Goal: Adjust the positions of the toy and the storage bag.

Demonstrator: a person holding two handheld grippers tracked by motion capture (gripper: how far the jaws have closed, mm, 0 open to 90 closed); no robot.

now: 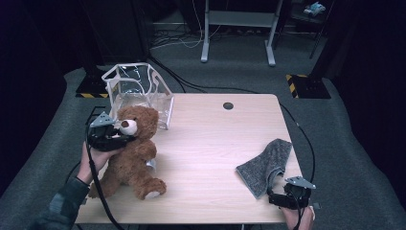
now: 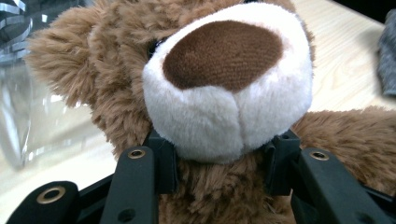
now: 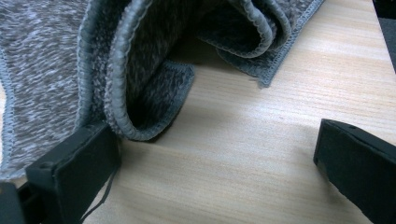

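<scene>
Teddy bear [image 1: 131, 155] sits near the left edge of the table [image 1: 206, 143], just in front of a clear plastic bag [image 1: 139, 93]. Its long axis runs from the head, up near the bag, down to the feet at the near side, leaning a little to the left. Body roughly upright-seated, one foot sole [image 1: 152, 194] facing the near edge. The snout [image 2: 229, 88] points left toward the left tongs [image 1: 125, 139].

Left tongs are clamped on the bear: in the left gripper view the two black jaws press into the brown fur at the neck, just under the white muzzle, one on each side. Hand [image 1: 98, 155] holds them from the left, cable trailing toward the near edge.

Right tongs [image 1: 277, 194] rest at the near right corner of the table, jaws spread wide, nothing gripped. In the right gripper view one jaw touches the rolled edge of a grey cloth [image 3: 135, 70]; the other stands well apart over bare wood. Cloth lies crumpled and folded on the right side, well apart from the bear.
</scene>
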